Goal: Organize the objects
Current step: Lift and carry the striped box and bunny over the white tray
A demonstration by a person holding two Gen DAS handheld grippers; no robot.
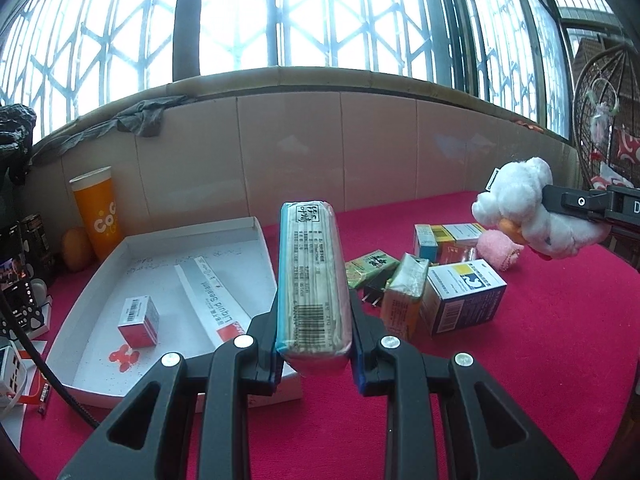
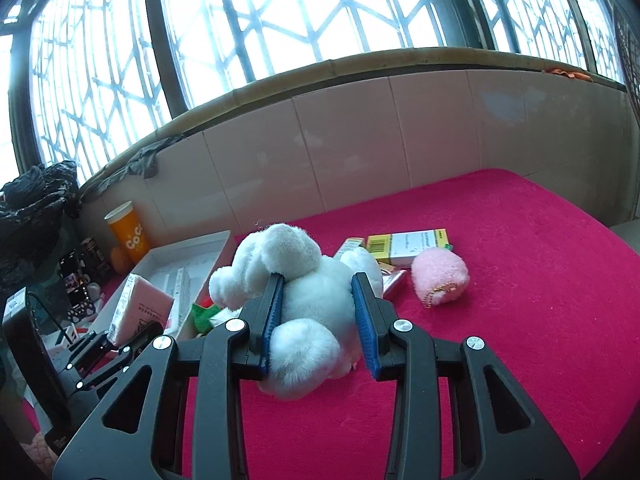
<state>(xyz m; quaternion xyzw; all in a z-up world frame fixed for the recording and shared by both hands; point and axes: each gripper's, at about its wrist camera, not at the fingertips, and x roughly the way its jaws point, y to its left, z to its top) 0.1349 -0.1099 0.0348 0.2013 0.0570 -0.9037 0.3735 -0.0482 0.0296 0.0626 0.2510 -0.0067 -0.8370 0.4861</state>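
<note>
1. A small red-and-white box (image 1: 139, 321) is already put in the white cardboard tray (image 1: 100, 272) on the left.
2. A long wrapped pack (image 1: 313, 280) is clamped in the left gripper (image 1: 313, 344), near the tray.
3. A white fluffy toy (image 2: 304, 300) is squeezed in the right gripper (image 2: 320, 320), above the red cloth (image 2: 520, 280).
4. More boxes (image 1: 460, 292) are left on the right.

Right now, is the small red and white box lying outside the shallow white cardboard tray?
No, the small red and white box sits inside the shallow white cardboard tray.

The pack's (image 1: 312, 276) small print is unreadable. Its near end hides the tray's (image 1: 100, 292) near corner. The plush (image 2: 308, 300) covers boxes (image 2: 408, 246) behind it, and the left-edge clutter (image 1: 20, 276) is cut off.
</note>
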